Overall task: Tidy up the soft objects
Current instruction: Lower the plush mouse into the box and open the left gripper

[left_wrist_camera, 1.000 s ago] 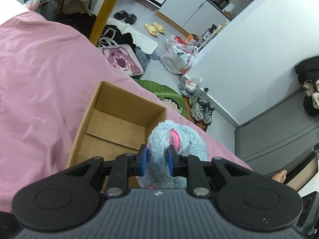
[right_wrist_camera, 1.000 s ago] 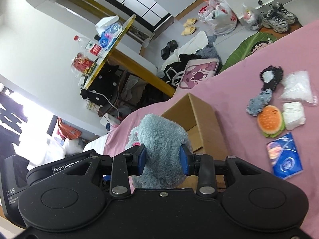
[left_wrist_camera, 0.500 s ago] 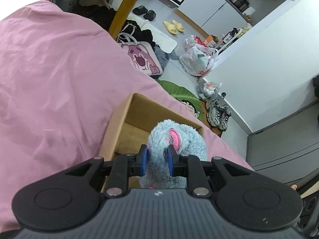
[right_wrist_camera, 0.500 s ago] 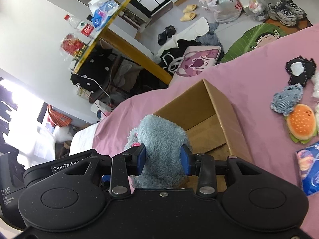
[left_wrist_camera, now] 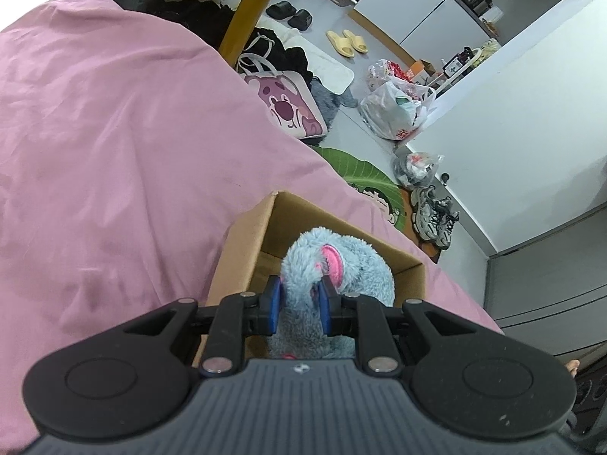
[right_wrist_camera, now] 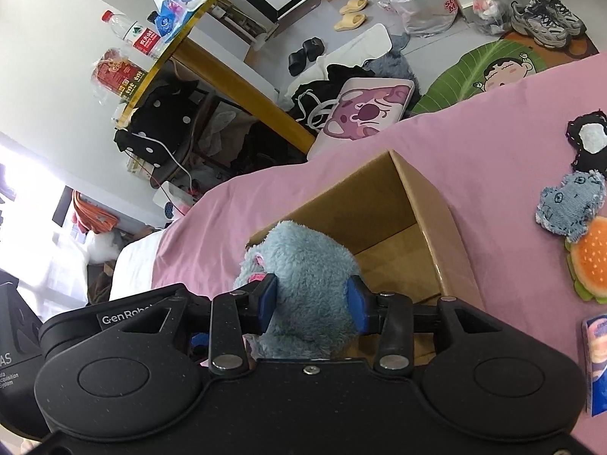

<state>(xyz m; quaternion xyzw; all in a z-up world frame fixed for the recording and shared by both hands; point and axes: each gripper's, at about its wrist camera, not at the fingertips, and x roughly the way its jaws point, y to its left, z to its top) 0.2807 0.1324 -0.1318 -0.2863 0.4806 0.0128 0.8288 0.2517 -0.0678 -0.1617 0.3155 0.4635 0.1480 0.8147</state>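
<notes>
1 fluffy blue-grey plush toy (left_wrist_camera: 353, 265) with a pink ear is held by both grippers at once, above the open top of 1 cardboard box (right_wrist_camera: 417, 204); whether it touches the box floor cannot be told. The left gripper (left_wrist_camera: 299, 303) has its 2 blue-padded fingers (left_wrist_camera: 272, 305) pinching a narrow fold of the fur beside the pink ear. The right gripper (right_wrist_camera: 313, 301) has its 2 fingers (right_wrist_camera: 356, 309) set wider, squeezing the plush toy's thicker body between them. In the right wrist view the left gripper's black housing shows at the lower left, just beside the toy.

The box stands on a bed covered with a pink sheet (left_wrist_camera: 114, 151), near the bed's edge that faces the room floor; its inside looks bare apart from a flap on the bottom.

Toward the right edge of the bed, well apart from the box, lie 4 more soft things: 1 black-and-white fabric piece (right_wrist_camera: 586, 140), 1 denim-blue stuffed animal (right_wrist_camera: 569, 208) just below it, 1 burger-shaped plush (right_wrist_camera: 590, 261) touching the denim one, and 1 blue packet (right_wrist_camera: 595, 360) cut off by the frame.

On the floor beyond the bed are 1 pink bear-print bag (left_wrist_camera: 288, 106), 1 green leaf-shaped mat (right_wrist_camera: 489, 68), 1 pair of grey sneakers (left_wrist_camera: 434, 220), 1 pair of yellow slippers (left_wrist_camera: 347, 41), 1 pair of black slippers (left_wrist_camera: 290, 13) and 2 filled plastic bags (left_wrist_camera: 394, 110).
</notes>
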